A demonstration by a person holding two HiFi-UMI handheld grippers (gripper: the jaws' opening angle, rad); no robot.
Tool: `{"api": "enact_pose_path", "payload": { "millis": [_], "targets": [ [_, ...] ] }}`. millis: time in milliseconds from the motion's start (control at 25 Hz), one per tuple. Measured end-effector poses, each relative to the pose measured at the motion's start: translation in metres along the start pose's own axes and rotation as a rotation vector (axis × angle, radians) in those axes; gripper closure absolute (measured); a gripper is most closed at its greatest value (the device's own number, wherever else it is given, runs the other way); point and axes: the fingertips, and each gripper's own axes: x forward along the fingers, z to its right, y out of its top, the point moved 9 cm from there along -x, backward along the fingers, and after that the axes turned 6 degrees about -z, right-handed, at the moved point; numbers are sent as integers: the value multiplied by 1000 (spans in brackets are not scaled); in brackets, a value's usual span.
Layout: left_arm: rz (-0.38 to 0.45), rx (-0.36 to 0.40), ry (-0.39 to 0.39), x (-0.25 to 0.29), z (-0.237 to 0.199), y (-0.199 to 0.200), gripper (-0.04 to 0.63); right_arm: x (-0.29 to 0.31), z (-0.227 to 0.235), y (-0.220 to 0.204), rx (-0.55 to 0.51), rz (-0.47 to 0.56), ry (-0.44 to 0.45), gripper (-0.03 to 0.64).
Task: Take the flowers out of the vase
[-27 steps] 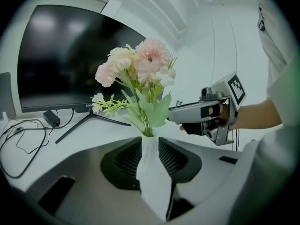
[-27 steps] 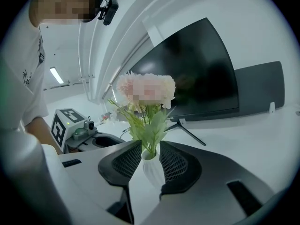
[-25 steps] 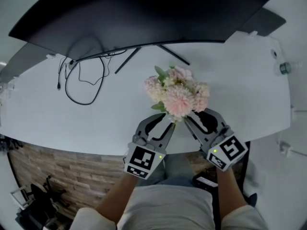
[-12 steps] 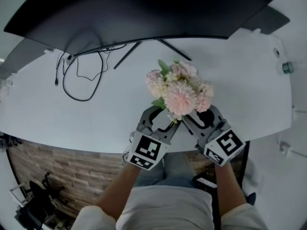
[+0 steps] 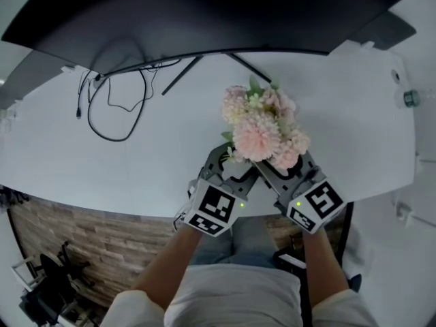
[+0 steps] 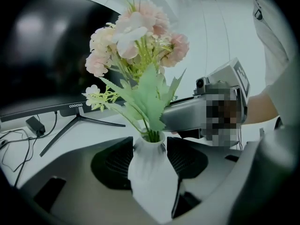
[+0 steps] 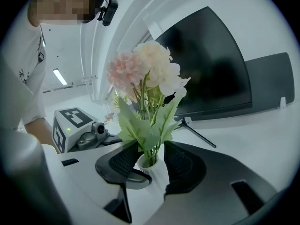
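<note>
Jaws of the left gripper (image 6: 151, 156), just opened wide, flank the white ribbed ceramic vase (image 6: 152, 184) without pinching it. The right gripper's (image 7: 151, 161), also just opening, bracket its neck loosely. Pink-and-cream flowers (image 7: 145, 69) rise above both, stems in the vase.

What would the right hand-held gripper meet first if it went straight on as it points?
The white vase: it already stands between the jaws of the right hand-held gripper, which have just been opening. Contact unclear.
</note>
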Motion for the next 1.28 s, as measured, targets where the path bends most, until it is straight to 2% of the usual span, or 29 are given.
{"api": "enact_pose_path", "payload": {
  "millis": [520, 760, 1280],
  "targets": [
    [-4, 17, -22, 7, -3, -1, 360, 11, 1, 1, 7, 11, -11, 428],
    [1, 24, -28, 7, -3, -3, 360, 11, 1, 1, 5, 21, -34, 509],
    [5, 23, -41, 10, 0, 3, 360, 4, 4, 7, 25, 35, -52, 551]
  ]
}}
